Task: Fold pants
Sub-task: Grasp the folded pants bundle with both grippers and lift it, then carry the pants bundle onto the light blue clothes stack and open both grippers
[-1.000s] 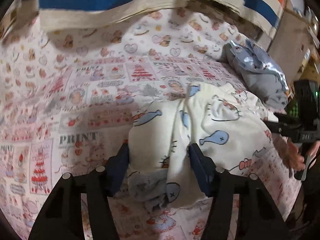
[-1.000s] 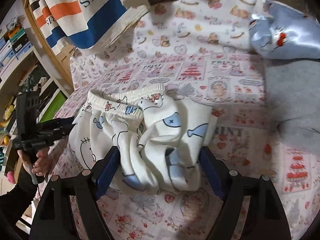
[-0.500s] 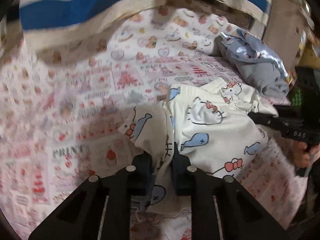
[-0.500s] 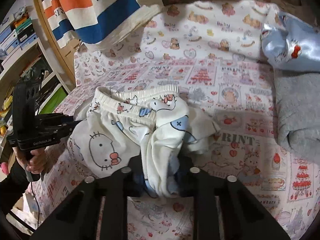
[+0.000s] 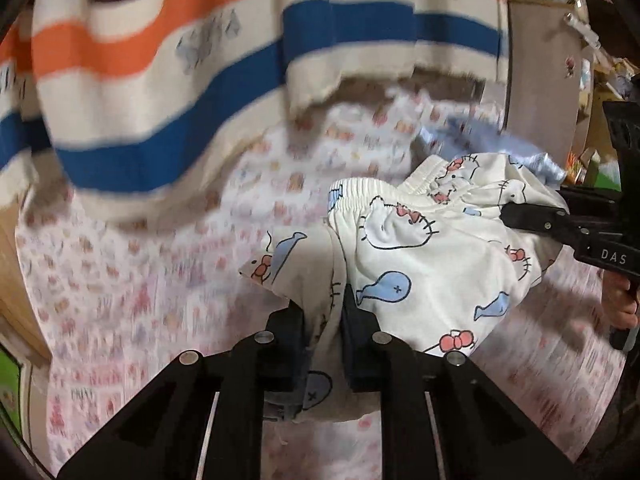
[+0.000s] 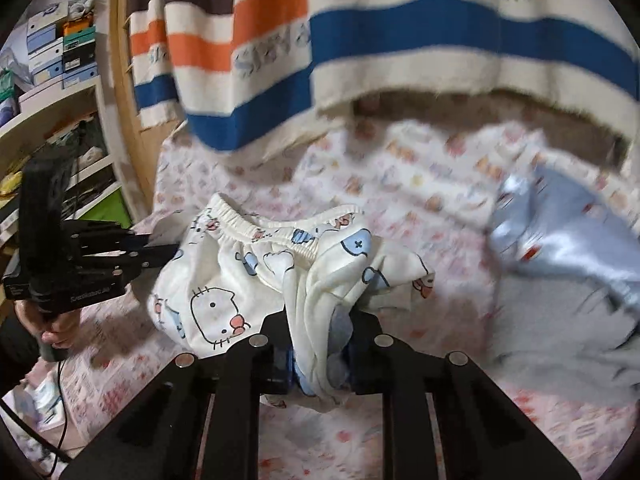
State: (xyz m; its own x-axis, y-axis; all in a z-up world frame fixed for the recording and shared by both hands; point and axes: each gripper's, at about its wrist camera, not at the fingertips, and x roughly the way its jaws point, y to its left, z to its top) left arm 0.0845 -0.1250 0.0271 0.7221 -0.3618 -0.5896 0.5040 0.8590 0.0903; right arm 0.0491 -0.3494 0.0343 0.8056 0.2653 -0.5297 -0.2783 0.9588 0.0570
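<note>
Left wrist view: pants [image 5: 404, 256] pinched in left claw [image 5: 325, 316]; right claw [image 6: 320, 340] grips them too.

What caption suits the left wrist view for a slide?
Left gripper pinching white cartoon-print pants above the bed.

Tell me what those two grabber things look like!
Both are black. The left tool has two flat angular arms with round silver screws, ending in dark blue pads. The right tool looks the same. Seen from the side, each has a chunky black handle; one shows white letters "DAS", and a thin black cable hangs from the other.
</note>
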